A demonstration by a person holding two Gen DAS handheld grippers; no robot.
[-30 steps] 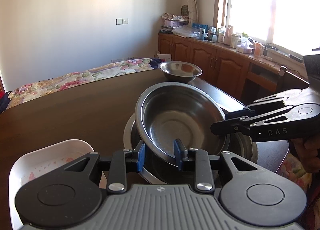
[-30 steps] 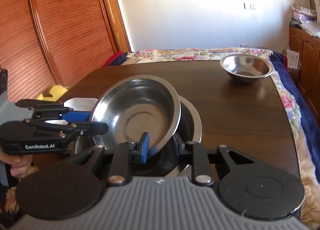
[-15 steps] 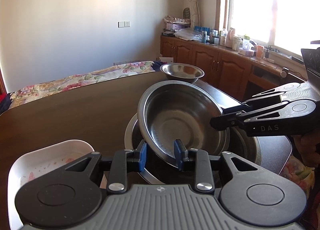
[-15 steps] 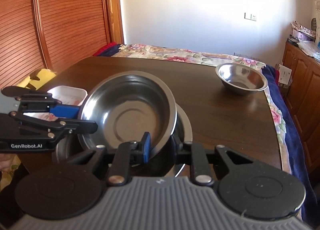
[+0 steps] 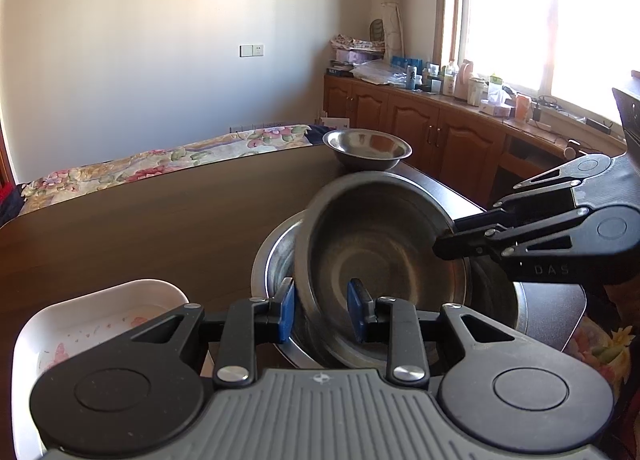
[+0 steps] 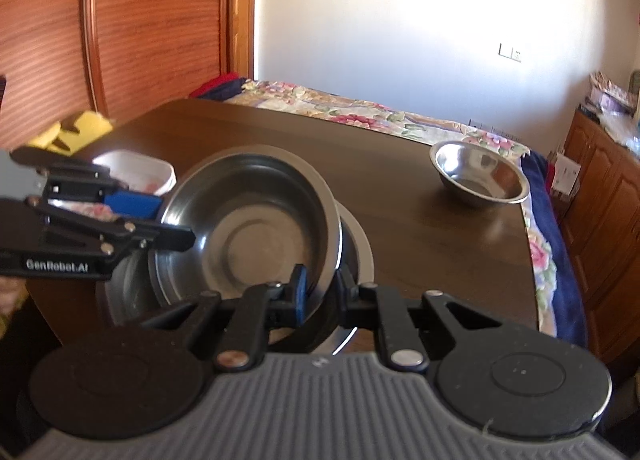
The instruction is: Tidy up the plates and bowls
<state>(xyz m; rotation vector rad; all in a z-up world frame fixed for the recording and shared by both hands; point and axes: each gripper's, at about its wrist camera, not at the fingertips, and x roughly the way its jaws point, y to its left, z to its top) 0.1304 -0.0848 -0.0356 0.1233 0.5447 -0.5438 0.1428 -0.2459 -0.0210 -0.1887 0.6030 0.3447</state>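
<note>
Left gripper (image 5: 320,310) fingers pinch near rim of tilted steel bowl (image 5: 380,260); right gripper (image 6: 320,290) fingers clamp opposite rim. Bowl held over larger basin (image 5: 276,252) on counter (image 5: 160,220).

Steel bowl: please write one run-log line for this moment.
steel bowl tilted | left gripper and right gripper clamp rim | above larger basin

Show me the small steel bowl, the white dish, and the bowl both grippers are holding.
small steel bowl (image 6: 480,176), right wrist view, inner wall.
white dish (image 5: 96,324), left wrist view, inside floor.
held steel bowl (image 5: 376,256), left wrist view, inner bottom.
</note>
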